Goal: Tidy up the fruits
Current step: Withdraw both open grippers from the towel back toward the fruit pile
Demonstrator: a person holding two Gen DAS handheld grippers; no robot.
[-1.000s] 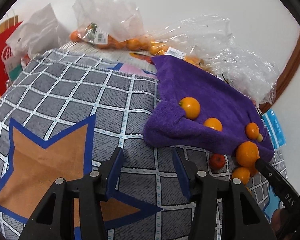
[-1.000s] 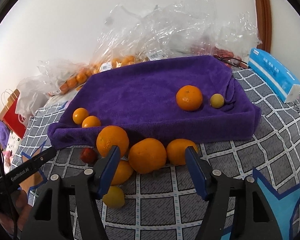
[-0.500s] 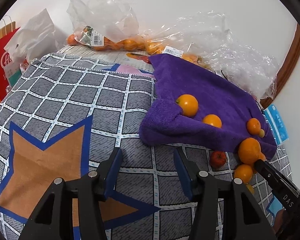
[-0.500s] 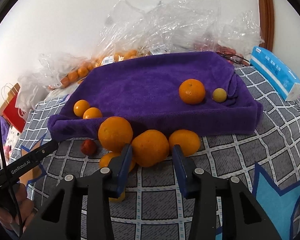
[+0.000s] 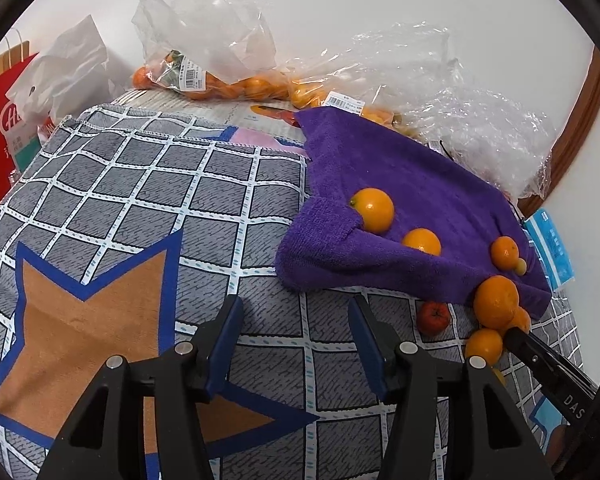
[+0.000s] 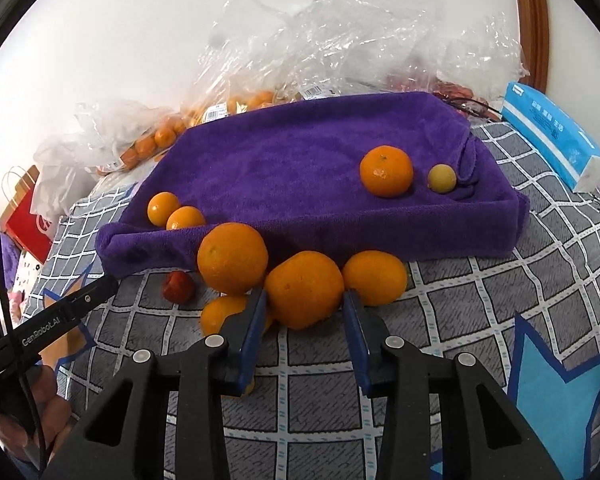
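Note:
A purple towel (image 6: 300,168) lies on the checked cloth and carries two small oranges (image 6: 164,208), a mandarin (image 6: 386,170) and a small yellow fruit (image 6: 442,178). Several larger oranges lie in front of it. My right gripper (image 6: 304,300) has its fingers closed around the middle orange (image 6: 304,288), touching both sides. A small red fruit (image 6: 178,286) lies to the left. My left gripper (image 5: 294,312) is open and empty over bare cloth, left of the towel (image 5: 400,200).
Clear plastic bags (image 6: 340,40) holding more oranges lie behind the towel by the wall. A blue tissue pack (image 6: 552,136) lies at the right. A red paper bag (image 5: 4,120) and a white bag (image 5: 68,76) stand at the far left.
My right gripper moved forward and closed its fingers from wide open onto the middle orange. My left gripper stayed open and shifted only slightly.

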